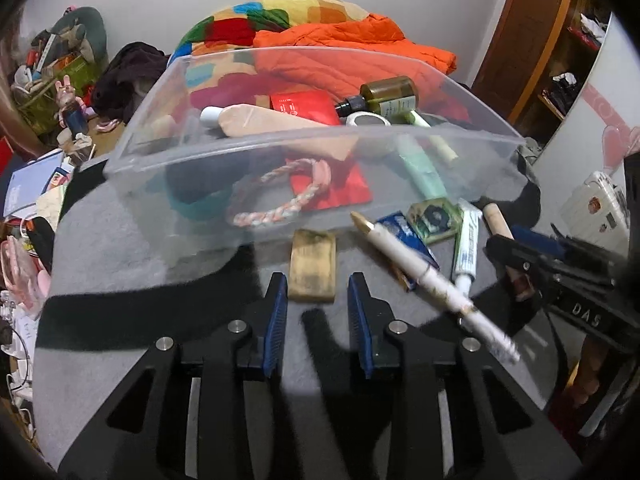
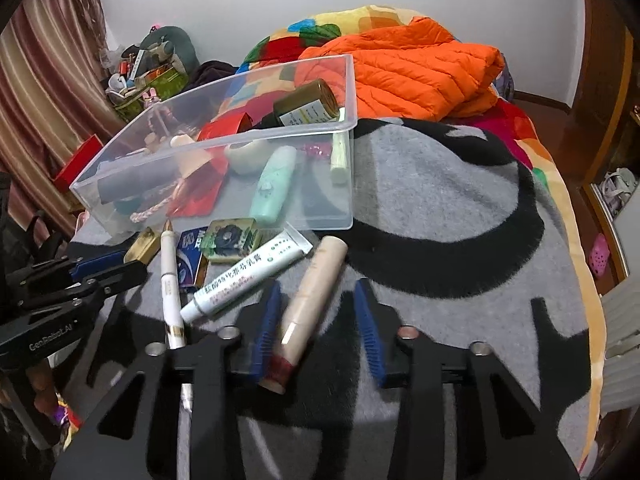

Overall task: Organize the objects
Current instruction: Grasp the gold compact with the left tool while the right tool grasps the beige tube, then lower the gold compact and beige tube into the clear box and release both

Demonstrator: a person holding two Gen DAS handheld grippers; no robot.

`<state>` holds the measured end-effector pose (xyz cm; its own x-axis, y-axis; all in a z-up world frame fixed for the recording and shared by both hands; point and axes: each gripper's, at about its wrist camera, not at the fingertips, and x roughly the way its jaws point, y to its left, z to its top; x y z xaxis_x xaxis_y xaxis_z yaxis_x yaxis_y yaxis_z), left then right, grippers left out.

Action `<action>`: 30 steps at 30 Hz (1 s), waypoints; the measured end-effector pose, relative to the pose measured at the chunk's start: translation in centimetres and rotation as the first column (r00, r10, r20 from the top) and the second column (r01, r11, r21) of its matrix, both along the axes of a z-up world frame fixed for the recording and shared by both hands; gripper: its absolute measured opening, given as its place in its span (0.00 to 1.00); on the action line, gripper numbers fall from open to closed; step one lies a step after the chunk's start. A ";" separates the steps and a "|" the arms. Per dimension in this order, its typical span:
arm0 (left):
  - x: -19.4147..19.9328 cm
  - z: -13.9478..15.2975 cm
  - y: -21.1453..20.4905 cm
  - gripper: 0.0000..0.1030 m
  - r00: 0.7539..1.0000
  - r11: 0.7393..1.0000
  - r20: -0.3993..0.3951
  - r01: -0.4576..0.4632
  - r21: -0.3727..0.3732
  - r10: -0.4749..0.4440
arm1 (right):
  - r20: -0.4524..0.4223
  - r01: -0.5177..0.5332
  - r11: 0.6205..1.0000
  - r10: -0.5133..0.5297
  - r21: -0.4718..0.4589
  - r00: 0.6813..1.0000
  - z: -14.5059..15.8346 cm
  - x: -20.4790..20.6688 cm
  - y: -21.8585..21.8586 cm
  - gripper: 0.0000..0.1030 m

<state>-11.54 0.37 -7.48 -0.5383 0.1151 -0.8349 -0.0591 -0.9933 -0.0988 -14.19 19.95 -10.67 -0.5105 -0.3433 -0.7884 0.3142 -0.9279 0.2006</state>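
A clear plastic bin [image 1: 280,136] [image 2: 344,92] stands on a grey and black blanket and holds a dark bottle [image 1: 384,94], a red pouch [image 1: 304,106], a braided rope ring [image 1: 280,196] and a mint tube [image 2: 272,184]. In front of it lie a gold bar [image 1: 313,266] [image 2: 142,245], a white pen [image 1: 428,280] [image 2: 171,280], a blue packet [image 1: 404,236], a green tin [image 2: 228,239], a white tube [image 2: 248,276] and a beige cylinder [image 2: 308,304]. My left gripper [image 1: 318,292] is open, just short of the gold bar. My right gripper [image 2: 318,300] is open around the beige cylinder.
An orange jacket [image 2: 408,68] and a colourful quilt [image 1: 256,20] lie behind the bin. Cluttered items [image 1: 48,80] fill the floor at the left. A wooden door [image 1: 532,40] and shelves are at the right.
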 end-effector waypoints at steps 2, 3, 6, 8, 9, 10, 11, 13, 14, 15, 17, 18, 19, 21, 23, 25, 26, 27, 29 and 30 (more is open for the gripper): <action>-0.6 -0.1 0.3 0.29 1.000 1.000 -0.002 0.004 -0.019 -0.004 | -0.002 0.014 1.000 -0.014 -0.001 1.000 0.0 -0.1 0.2 0.18; -0.7 -0.2 0.4 0.29 1.000 1.000 -0.006 0.002 -0.027 -0.002 | 0.000 0.021 1.000 -0.021 -0.006 1.000 0.0 0.0 0.5 0.13; -0.4 -0.3 0.7 0.23 1.000 0.998 -0.026 0.005 -0.059 -0.007 | 0.021 0.028 0.998 -0.027 -0.057 0.999 0.1 0.2 1.4 0.13; 0.3 -0.3 1.1 0.23 0.999 0.997 -0.042 0.018 -0.077 -0.021 | 0.015 0.026 0.998 -0.025 -0.062 1.000 0.3 0.6 1.4 0.13; 0.6 -0.3 1.3 0.23 0.998 0.996 -0.052 0.020 -0.090 -0.024 | 0.007 0.018 0.998 -0.018 -0.059 1.000 0.6 1.0 1.3 0.13; 1.0 -0.3 1.5 0.23 0.998 0.995 -0.058 0.023 -0.098 -0.029 | 0.000 0.013 0.998 -0.013 -0.057 1.000 0.8 1.3 1.2 0.13; 1.4 -0.3 1.5 0.23 0.998 0.995 -0.062 0.024 -0.098 -0.030 | -0.008 0.006 0.998 -0.007 -0.056 1.000 1.0 1.5 1.1 0.13; 2.0 -0.2 1.4 0.23 0.997 0.996 -0.068 0.020 -0.086 -0.026 | -0.033 -0.006 0.999 0.004 -0.051 0.999 1.8 2.4 0.9 0.13; 2.3 0.0 1.3 0.23 0.997 0.997 -0.072 0.019 -0.076 -0.025 | -0.044 -0.010 0.999 0.007 -0.053 0.999 2.1 2.8 0.8 0.13; 2.5 0.1 1.2 0.23 0.997 0.997 -0.077 0.015 -0.074 -0.021 | -0.054 -0.015 0.998 0.012 -0.058 0.998 2.4 3.2 0.7 0.13; 3.0 0.7 1.1 0.23 0.995 0.997 -0.097 0.004 -0.075 -0.011 | -0.072 -0.025 0.997 0.020 -0.069 0.997 3.2 3.7 0.6 0.13; 3.2 1.2 1.0 0.23 0.994 0.998 -0.110 0.001 -0.070 -0.009 | -0.081 -0.033 0.997 0.027 -0.074 0.996 3.6 3.8 0.5 0.13; 3.4 1.5 0.9 0.23 0.993 0.998 -0.119 -0.001 -0.063 -0.006 | -0.091 -0.041 0.996 0.033 -0.078 0.995 4.1 3.8 0.3 0.13; 3.6 2.4 0.7 0.23 0.990 0.999 -0.138 -0.006 -0.038 0.000 | -0.108 -0.053 0.995 0.044 -0.087 0.993 4.8 3.8 0.1 0.13; 3.6 3.0 0.6 0.23 0.988 1.000 -0.153 -0.007 -0.025 0.003 | -0.125 -0.062 0.993 0.049 -0.098 0.991 5.5 3.6 -0.1 0.13; 3.7 3.8 0.6 0.23 0.985 1.000 -0.175 -0.007 -0.020 0.003 | -0.144 -0.069 0.992 0.053 -0.107 0.988 6.2 3.5 -0.3 0.13; 3.8 4.3 0.6 0.23 0.982 1.000 -0.186 -0.006 -0.018 0.003 | -0.153 -0.071 0.992 0.054 -0.109 0.987 6.6 3.5 -0.4 0.13; 3.8 4.8 0.6 0.23 0.980 1.000 -0.201 -0.005 -0.013 0.003 | -0.165 -0.073 0.991 0.055 -0.110 0.985 7.0 3.3 -0.6 0.13; 3.8 5.7 0.5 0.23 0.975 1.000 -0.222 -0.003 -0.001 0.003 | -0.181 -0.075 0.991 0.055 -0.108 0.982 7.6 3.0 -0.8 0.13; 3.7 6.2 0.4 0.23 0.972 1.000 -0.233 -0.002 0.003 0.003 | -0.187 -0.075 0.991 0.054 -0.109 0.981 7.9 2.8 -0.9 0.13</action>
